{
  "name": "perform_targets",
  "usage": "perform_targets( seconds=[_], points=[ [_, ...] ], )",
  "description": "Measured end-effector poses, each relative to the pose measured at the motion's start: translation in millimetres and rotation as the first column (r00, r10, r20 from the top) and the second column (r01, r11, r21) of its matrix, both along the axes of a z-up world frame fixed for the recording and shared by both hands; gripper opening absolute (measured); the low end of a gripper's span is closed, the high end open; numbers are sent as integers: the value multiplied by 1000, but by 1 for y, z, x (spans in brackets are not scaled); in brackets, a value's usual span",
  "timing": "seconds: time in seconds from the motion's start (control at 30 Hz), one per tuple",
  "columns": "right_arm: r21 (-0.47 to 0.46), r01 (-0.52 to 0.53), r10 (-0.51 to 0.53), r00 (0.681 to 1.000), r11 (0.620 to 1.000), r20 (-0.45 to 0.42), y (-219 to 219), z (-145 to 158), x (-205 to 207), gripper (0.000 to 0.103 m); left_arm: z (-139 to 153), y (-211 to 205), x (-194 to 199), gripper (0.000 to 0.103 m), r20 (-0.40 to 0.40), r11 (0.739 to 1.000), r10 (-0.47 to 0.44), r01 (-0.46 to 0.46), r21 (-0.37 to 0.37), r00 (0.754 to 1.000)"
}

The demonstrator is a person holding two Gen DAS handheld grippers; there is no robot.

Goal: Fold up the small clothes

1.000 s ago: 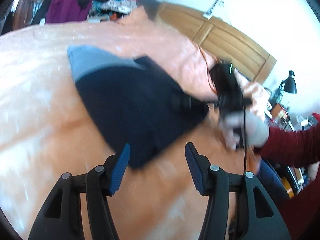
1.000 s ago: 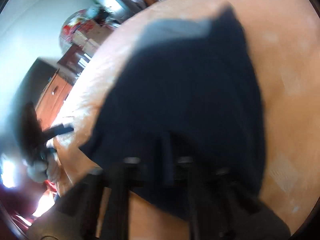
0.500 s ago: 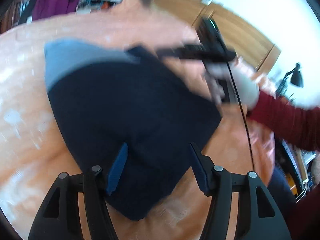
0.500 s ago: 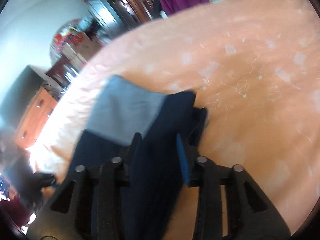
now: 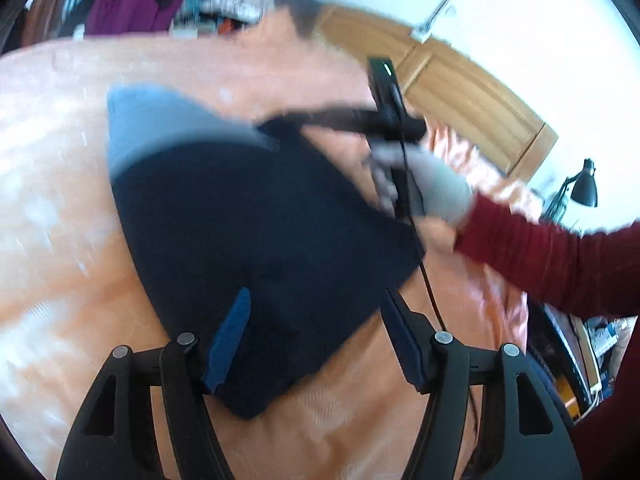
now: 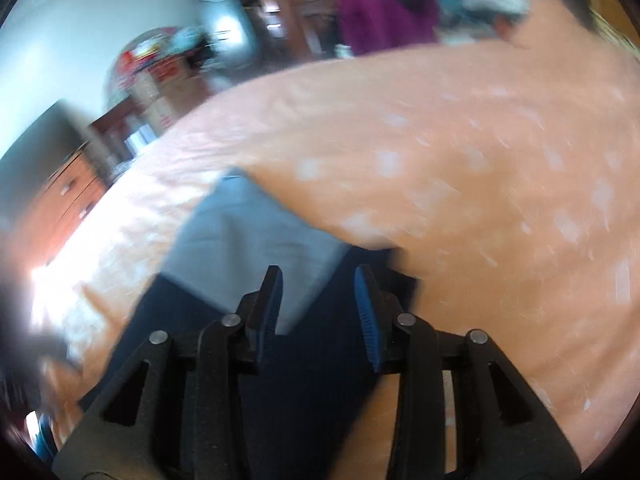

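Since a second ago the garment (image 5: 256,232) has been laid out flat: it was bunched against your right gripper (image 6: 318,308), which has let it go and swung to the far corner, and your left gripper (image 5: 314,336) has come in over the near corner. The garment, dark navy with a pale blue band (image 6: 248,236), now lies spread on the orange bedspread (image 5: 60,200), its band end toward 11 o'clock in the left view and its near point toward 6 o'clock.

Your left gripper is spread wide, nothing between its pads, with the navy cloth under and between them. Your right gripper is parted too and empty, its tips over the seam where blue meets navy; your gloved hand (image 5: 432,188) and red sleeve (image 5: 560,260) reach in from 3 o'clock in the left view.

You look to be between smoothing and the first fold. Next, close each gripper on an edge at its own end, pinching only the layers you mean to lift, and carry one side across squarely. The blur hides the exact edges, so settle before you close.
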State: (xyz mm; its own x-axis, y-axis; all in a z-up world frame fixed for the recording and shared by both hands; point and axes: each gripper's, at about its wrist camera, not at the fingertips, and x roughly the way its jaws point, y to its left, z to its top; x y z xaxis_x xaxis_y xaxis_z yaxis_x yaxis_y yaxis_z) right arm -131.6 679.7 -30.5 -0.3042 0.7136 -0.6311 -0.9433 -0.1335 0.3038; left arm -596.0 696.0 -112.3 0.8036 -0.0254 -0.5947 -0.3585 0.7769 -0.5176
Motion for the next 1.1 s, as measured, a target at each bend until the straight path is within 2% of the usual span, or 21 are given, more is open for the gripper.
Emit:
perform_targets(
  seconds=[0.07,0.13,0.2,0.3,0.33,0.4,0.47,0.5,0.57,0.63,0.67,0.73,0.83,0.9,0.93,1.0,1.07,1.1],
  points=[
    [-9,-37,37,999,999,38,9,1,-13,44,17,23,5,69,28,998,23,-25,62,999],
    [-49,-20,23,998,999,54,27,-11,-13,44,20,55,21,69,-1,991,62,-61,121,998],
    [-100,3,3,999,995,53,41,-28,-5,44,11,91,43,67,-59,982,117,-106,156,991],
    [-191,24,-17,999,981,42,53,-60,6,41,-16,136,81,66,-147,984,109,-86,158,983],
    [-191,24,-18,999,981,34,53,-61,8,41,-25,145,91,66,-185,983,102,-70,169,977],
    [-196,33,-27,999,980,31,55,-60,11,41,-49,167,108,71,-255,984,94,-51,170,962],
    [-182,41,-30,998,983,63,51,-52,8,43,-49,180,114,70,-243,984,104,-65,164,965],
    [-151,30,-20,998,988,64,43,-40,5,43,-46,180,118,64,-245,981,115,-71,182,963],
    [-83,-7,10,1000,997,28,19,-14,-2,43,-32,178,114,63,-195,974,129,-87,209,972],
    [-43,-80,79,997,996,-22,-19,3,-13,42,-16,160,109,63,-134,983,90,-67,172,987],
    [-37,-98,97,995,995,-18,-33,6,-17,43,-10,147,108,63,-123,985,54,-32,170,991],
    [-64,-159,159,987,985,-7,-76,4,-30,43,1,94,101,63,-110,978,-81,100,184,991],
    [-153,-189,190,982,970,-10,-131,-20,-39,41,-5,19,88,63,-145,956,-228,250,153,963],
    [-217,-152,149,988,964,-29,-158,-46,-32,38,-20,-14,76,63,-190,945,-283,307,112,940],
    [-230,-136,125,990,964,-62,-165,-53,-26,31,-30,-26,69,63,-226,946,-284,310,91,932],
    [-237,-96,79,994,967,-79,-183,-54,-22,32,-38,-37,51,63,-233,965,-237,255,52,943],
    [-217,-69,56,996,974,-66,-199,-40,-25,49,-24,-42,31,64,-217,983,-164,177,44,962],
    [-196,-53,40,997,979,-69,-210,-29,-26,51,-13,-44,19,65,-208,991,-116,128,44,971]
  ],
)
